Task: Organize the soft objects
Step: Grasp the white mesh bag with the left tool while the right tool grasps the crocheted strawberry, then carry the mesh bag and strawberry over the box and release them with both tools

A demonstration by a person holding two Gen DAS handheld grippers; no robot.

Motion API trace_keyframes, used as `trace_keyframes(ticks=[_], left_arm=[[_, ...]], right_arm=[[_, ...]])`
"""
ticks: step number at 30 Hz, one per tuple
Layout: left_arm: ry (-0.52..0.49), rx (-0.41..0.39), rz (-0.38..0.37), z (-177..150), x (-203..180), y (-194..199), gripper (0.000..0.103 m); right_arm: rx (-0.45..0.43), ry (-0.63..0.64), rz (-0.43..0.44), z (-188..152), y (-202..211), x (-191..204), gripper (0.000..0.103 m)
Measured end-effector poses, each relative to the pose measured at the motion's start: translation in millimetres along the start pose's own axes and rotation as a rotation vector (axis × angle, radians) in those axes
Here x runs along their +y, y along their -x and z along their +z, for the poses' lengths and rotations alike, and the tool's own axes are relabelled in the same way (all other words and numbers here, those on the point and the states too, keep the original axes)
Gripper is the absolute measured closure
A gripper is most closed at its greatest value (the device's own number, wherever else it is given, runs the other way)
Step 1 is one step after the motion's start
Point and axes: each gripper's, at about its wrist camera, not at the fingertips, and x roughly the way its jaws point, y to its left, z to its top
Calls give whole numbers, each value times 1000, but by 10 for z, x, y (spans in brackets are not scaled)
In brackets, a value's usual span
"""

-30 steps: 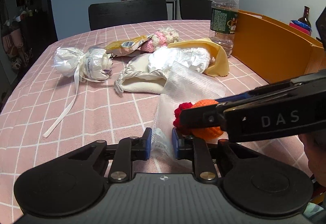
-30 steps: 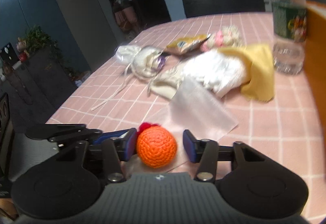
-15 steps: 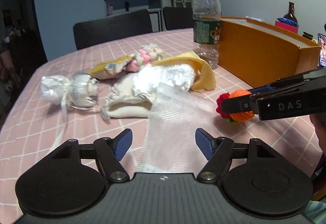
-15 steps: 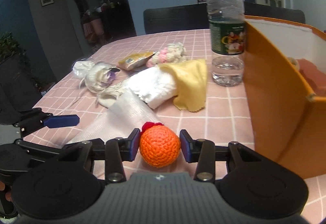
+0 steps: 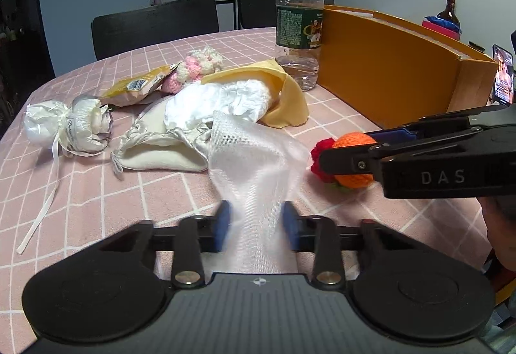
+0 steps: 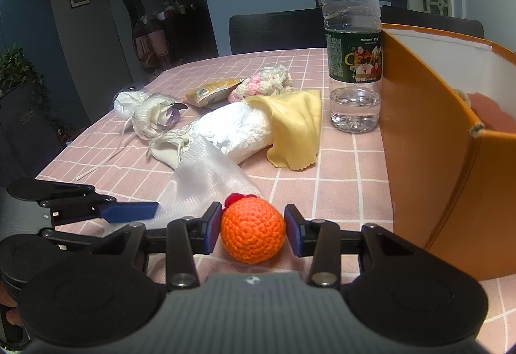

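Vs. half a sec ago, the left gripper [image 5: 256,225] is closing in: blue pads now narrow, flanking the sheer white mesh pouch [image 5: 258,167] lying on the pink checked tablecloth [image 5: 96,192], pads blurred w/ motion. The right gripper [image 6: 253,226] is clamping the round orange crochet ball [image 6: 253,234] w/ red tuft, held beside the orange cardboard box [image 6: 429,141]. Only the right view is showing the box's white interior.

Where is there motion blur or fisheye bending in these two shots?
Left wrist view: the left gripper has smeared blue fingertips beside the white mesh bag, while the table items look sharp. Right wrist view: no such smear; the right gripper and orange crochet ball are crisp, and the orange box wall bows from lens distortion.
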Motion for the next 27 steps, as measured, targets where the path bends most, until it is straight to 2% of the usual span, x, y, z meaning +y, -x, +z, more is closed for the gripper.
trace_keyframes(ticks=[2,6,10,17,22,27], left_arm=[[-2,3,3,13,-43,4,100],[19,-18,12,56,-26,90,101],[42,-67,32,160,28,295,101],[32,-167,47,417,-42,714,101],[14,-246,-6,614,-151,944,101],[-24,-297,-108,839,-342,1023,101]], right_arm=[[3,5,3,8,9,-2,61],[-9,17,9,47,98,-12,61],[-36,14,54,142,270,-30,61],[-129,62,62,363,726,-7,61],[-193,93,10,493,1064,-77,61],[-192,80,-49,642,1292,-308,61]])
